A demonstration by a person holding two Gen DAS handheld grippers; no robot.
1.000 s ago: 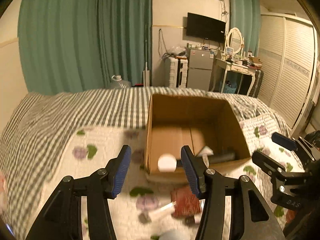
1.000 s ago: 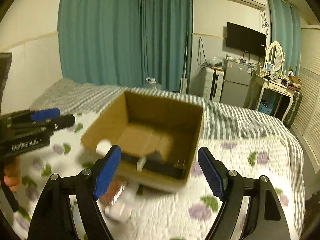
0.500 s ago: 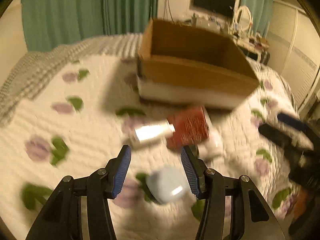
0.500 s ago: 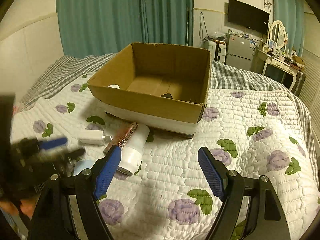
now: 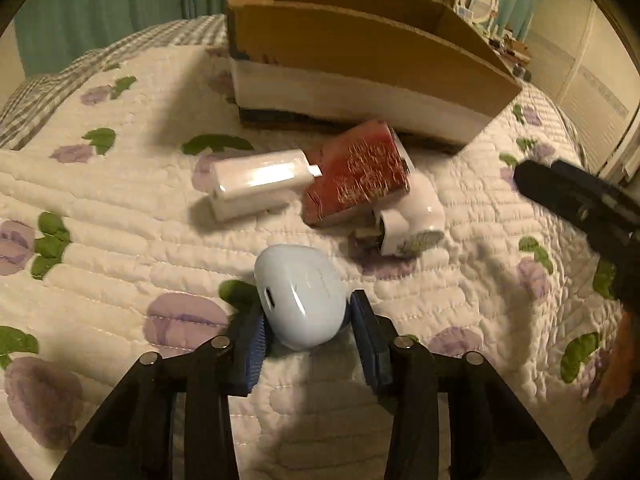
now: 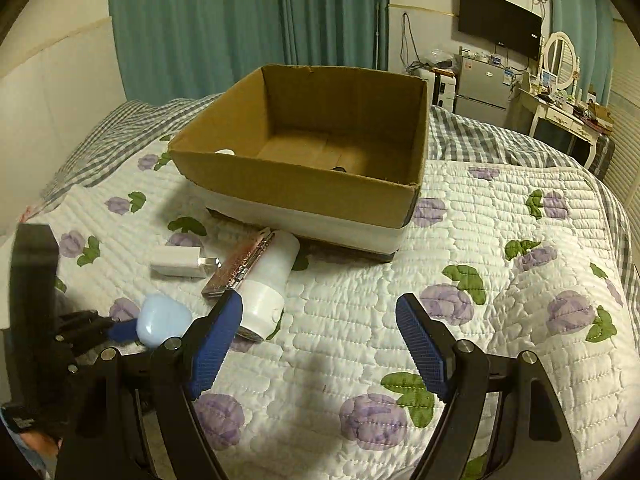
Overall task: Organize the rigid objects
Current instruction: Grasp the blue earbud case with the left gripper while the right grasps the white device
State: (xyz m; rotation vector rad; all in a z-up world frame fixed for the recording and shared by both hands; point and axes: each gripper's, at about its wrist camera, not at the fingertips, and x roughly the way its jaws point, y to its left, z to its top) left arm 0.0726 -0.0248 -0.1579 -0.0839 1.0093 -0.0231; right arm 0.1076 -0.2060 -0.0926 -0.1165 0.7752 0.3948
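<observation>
The left gripper (image 5: 306,332) has just been closing its jaws, and both blue pads now pinch the pale blue case (image 5: 301,295) lying on the quilt (image 5: 120,240), in front of the cardboard box (image 6: 304,184). The right gripper (image 6: 320,340) is spread wide and empty, hovering over bare quilt right of the case.

one cardboard box (image 6: 304,184), one white charger (image 5: 256,182), one red packet (image 5: 356,172), one white bottle (image 6: 268,284), one pale blue case (image 5: 300,296)

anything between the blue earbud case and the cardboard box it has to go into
Yes. The white charger, red packet and white bottle lie on the quilt between the blue earbud case, which sits between the left gripper's just-closing pads, and the cardboard box. Lifting over them should clear.
</observation>
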